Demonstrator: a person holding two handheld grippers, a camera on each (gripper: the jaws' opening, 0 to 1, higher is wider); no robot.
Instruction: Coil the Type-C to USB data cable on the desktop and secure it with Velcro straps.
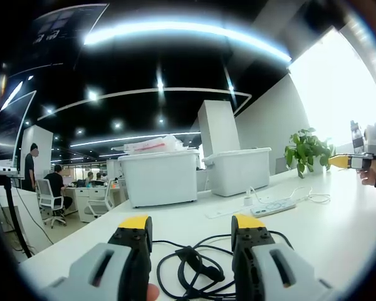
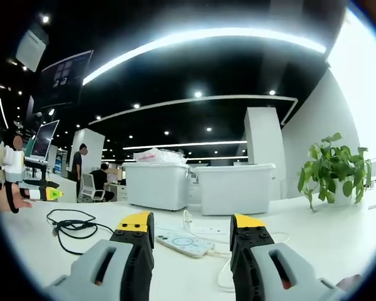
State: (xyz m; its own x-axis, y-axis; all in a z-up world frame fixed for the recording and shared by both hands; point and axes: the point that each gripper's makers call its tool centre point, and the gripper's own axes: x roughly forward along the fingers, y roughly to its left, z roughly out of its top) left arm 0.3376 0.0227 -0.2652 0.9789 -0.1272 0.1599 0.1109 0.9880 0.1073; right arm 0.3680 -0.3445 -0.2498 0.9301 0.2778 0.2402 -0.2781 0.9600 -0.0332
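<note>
One black data cable (image 1: 194,269), loosely looped on the white table (image 1: 338,232), lying between and just ahead of the left claw (image 1: 191,227) jaws; in the right gripper view the same cable (image 2: 72,227) sits off to the left of the right claw (image 2: 191,226), well apart from it. Velcro strap: cannot tell. Both claws released, jaws spread, nothing held. The right claw shows at the right edge of the left gripper view (image 1: 338,162), yellow tip, a hand behind it; the left claw shows at the left edge of the right gripper view (image 2: 50,194).

Two white storage bins (image 1: 160,177) (image 1: 238,169) side by side at the back of the table, bagged stuff on top of the left one. One white power strip (image 1: 272,207) with white cord in front of the bins. One potted plant (image 1: 308,150) near the bright window. Nothing between left claw and cable.

Open office, dark ceiling with curved light strips, white pillar (image 1: 218,128), monitor (image 1: 9,122) at left. Two people (image 1: 30,164) (image 1: 55,182) at distant desks, one standing, one seated.
</note>
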